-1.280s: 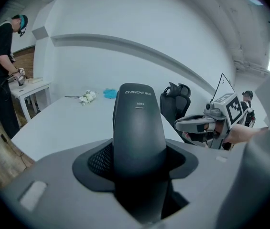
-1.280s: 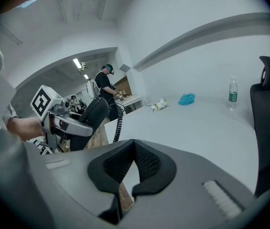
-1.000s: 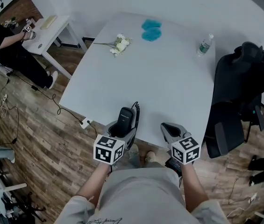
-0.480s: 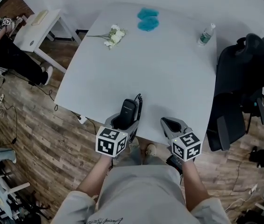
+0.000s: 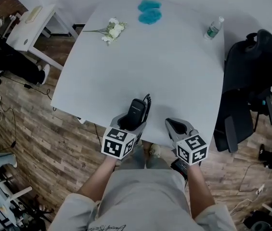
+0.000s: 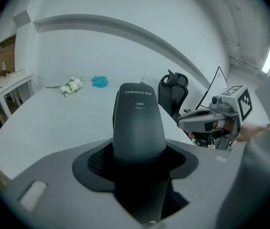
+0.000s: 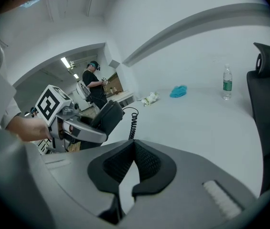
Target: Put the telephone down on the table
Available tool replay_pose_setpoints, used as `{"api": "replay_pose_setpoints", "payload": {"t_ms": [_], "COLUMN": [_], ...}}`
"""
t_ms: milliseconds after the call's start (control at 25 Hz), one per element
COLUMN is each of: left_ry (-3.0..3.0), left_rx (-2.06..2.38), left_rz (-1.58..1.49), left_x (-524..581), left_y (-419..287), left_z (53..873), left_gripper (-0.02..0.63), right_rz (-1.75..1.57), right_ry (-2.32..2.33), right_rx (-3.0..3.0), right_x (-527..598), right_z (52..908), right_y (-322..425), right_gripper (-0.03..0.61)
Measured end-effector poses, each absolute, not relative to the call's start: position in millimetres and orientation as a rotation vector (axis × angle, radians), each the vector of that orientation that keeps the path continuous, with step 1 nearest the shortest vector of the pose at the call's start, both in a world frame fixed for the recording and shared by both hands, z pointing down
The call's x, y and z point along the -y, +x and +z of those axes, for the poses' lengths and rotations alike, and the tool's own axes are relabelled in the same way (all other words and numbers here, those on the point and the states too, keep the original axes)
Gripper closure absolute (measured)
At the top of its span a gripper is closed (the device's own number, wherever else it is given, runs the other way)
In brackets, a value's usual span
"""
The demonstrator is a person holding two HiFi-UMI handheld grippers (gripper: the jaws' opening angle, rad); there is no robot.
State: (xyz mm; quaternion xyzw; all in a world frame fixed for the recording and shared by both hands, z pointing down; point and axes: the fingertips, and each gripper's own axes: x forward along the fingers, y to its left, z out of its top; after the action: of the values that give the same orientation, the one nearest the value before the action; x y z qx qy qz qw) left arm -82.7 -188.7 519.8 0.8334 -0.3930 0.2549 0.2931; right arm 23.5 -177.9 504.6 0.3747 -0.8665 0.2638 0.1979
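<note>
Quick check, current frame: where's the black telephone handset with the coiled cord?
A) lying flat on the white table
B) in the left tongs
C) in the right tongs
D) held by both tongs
B: the black telephone handset is clamped between the pads of the left tongs, while the right tongs are shut on nothing.

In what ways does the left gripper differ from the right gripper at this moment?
Jaws: the left gripper's stand wide apart; the right gripper's are closed together.
Load: the left gripper clamps the black telephone; the right gripper holds nothing.
Shared: both carry a marker cube and point over the near edge of the white table.
</note>
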Motion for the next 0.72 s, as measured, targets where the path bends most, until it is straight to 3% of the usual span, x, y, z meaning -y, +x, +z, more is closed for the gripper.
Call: {"api": "replay_pose_setpoints", "payload": {"t_ms": [720], "left_ry": [2.183], "left_rx": [1.001], "left_rz": [0.776], "left_x": [210.2], "left_y": [-75.2], "left_z": [566.1], "left_gripper": [0.318], "right_rz": [0.796], "right_ry": [1.092], "right_rx": [2.4], "right_x": [194.8], "right_z": [526.2], "right_y": [35.0], "right_gripper": [0.572]}}
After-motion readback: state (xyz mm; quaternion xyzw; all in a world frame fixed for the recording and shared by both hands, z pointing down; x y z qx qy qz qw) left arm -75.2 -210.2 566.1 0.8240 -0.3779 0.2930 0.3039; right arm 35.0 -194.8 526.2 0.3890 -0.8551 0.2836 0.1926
